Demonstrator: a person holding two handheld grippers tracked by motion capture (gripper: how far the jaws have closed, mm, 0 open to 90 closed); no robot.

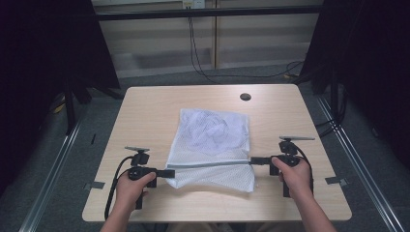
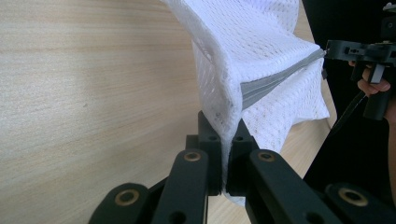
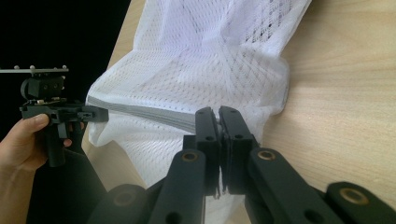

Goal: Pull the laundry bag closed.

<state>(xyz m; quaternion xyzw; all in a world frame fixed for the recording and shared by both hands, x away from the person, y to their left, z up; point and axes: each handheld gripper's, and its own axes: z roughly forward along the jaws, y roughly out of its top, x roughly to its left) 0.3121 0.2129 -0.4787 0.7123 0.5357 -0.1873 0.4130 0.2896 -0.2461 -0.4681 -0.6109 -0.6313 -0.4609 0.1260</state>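
Now we've got the mesh bag [image 1: 212, 145] mid-table, toward 6 o'clock; left gripper [image 1: 169, 172] pinches its zip end at 9, right gripper [image 1: 255, 160] pinches the 3 o'clock end, zip [image 1: 212, 164] taut btwn.

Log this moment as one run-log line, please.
left hand-held gripper: shut on mesh bag | right hand-held gripper: shut on mesh bag | grey zipper strip: taut between them | table

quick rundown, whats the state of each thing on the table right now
mesh laundry bag: lying on the table, near edge pulled taut between both grippers
grey zipper: closed, stretched straight
left gripper: jaws shut on the bag's left end
right gripper: jaws shut on the bag's right end
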